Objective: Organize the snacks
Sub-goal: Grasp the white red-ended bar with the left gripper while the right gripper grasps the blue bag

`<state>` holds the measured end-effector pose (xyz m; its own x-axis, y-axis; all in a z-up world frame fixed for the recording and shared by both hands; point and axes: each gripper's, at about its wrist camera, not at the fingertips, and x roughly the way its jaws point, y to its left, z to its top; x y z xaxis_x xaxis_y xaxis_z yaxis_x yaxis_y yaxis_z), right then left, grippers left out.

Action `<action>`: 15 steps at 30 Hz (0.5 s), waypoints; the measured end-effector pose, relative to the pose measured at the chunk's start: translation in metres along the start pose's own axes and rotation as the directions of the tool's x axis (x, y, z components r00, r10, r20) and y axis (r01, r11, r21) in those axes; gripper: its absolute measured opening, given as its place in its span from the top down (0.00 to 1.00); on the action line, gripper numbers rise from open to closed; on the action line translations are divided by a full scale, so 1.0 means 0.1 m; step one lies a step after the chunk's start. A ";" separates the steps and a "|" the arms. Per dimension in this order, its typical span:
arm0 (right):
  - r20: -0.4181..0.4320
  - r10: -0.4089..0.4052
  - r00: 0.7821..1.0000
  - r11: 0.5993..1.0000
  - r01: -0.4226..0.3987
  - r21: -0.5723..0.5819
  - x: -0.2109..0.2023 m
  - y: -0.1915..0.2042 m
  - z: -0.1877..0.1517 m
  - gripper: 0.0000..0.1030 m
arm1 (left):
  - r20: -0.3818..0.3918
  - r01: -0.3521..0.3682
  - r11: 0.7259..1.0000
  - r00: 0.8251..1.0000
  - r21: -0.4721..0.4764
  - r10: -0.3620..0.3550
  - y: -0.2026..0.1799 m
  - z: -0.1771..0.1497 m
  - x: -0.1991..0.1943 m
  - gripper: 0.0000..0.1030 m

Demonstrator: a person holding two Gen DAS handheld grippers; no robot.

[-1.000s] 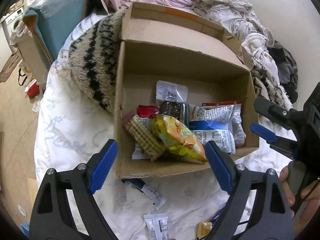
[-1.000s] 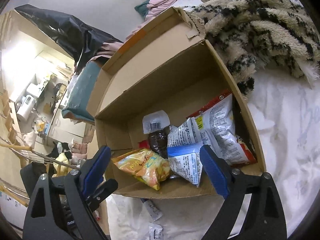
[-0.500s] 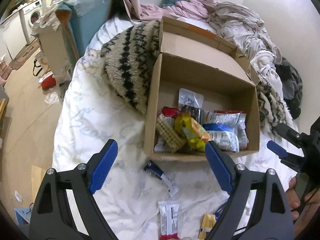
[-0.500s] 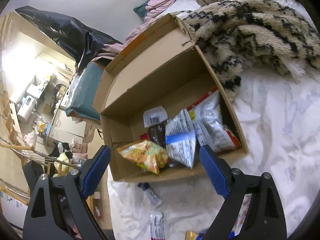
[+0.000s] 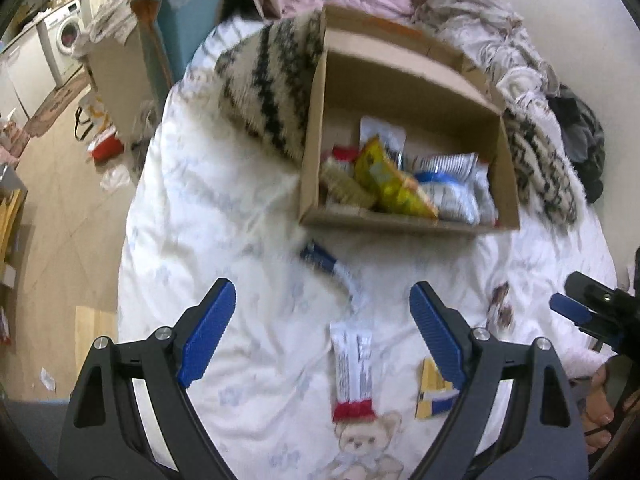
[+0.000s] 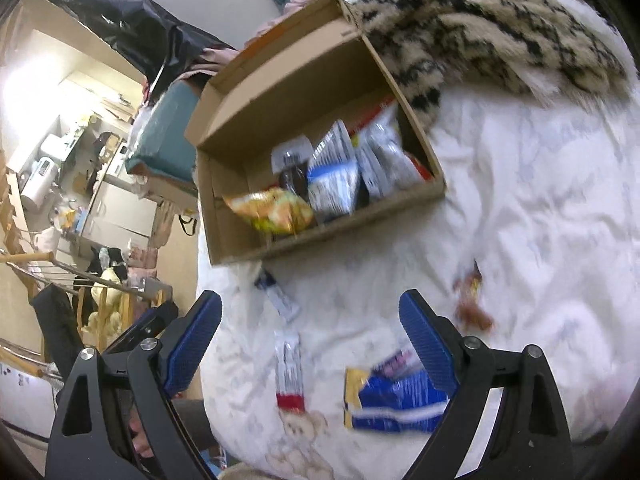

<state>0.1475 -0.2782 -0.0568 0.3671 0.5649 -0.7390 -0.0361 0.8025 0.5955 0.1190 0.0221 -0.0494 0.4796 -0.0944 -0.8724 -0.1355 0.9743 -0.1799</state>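
Observation:
A cardboard box on the white bed holds several snack packs, among them a yellow bag. Loose snacks lie on the sheet in front of it: a white bar with a red end, a blue-and-white bar, a yellow-and-blue pack and a brown wrapper. My left gripper is open and empty above the white bar. My right gripper is open and empty above the loose snacks.
A black-and-cream fuzzy blanket lies behind and beside the box. Piled clothes lie at the back. The bed's left edge drops to a wooden floor with clutter and a washing machine.
Both grippers have pulled back from the box toward the near side of the bed. The loose snacks on the sheet have come into view beneath them. Both stayed open.

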 end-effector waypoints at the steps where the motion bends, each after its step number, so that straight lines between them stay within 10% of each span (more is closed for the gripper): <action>1: -0.005 -0.003 1.000 1.000 0.003 0.008 -0.01 -0.02 -0.05 0.10 | -0.016 -0.012 1.000 1.000 0.001 0.012 -0.01 -0.06 0.04 0.16; 15: 0.010 -0.029 1.000 0.986 0.027 0.164 -0.18 -0.42 -0.27 0.10 | -0.254 -0.056 0.987 0.963 0.149 0.093 -0.50 -0.67 0.98 0.16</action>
<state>0.1174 -0.3166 -0.0774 0.3774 0.5394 -0.7527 0.1268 0.7751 0.6190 0.1148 -0.0494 -0.1559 0.2291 -0.0522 -0.9720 -0.0319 0.9976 -0.0611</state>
